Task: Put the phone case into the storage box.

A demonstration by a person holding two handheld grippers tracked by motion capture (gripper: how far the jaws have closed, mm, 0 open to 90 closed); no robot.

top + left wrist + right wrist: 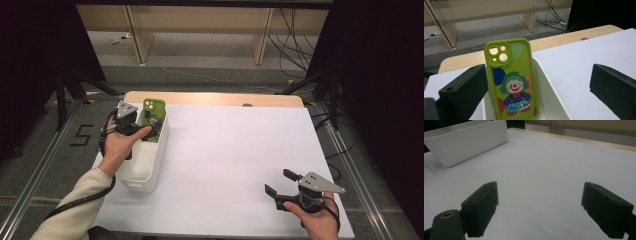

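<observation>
A green phone case (153,108) printed with a clown stands upright at the far end of a white bin (142,172) on the table's left side. My left gripper (150,125) hovers over the bin just in front of the case. In the left gripper view the case (512,80) stands between the wide-apart jaws, closer to the left one, with neither touching it, and the bin's rim (551,87) runs past it. My left gripper (539,92) is open. My right gripper (280,181) is open near the table's front right, holding nothing.
A white sheet (235,150) covers the table, with a wooden strip (215,98) along its far edge. In the right gripper view the bin (469,142) lies far off at upper left and my right gripper (539,212) is over bare sheet. Cables and stands surround the table.
</observation>
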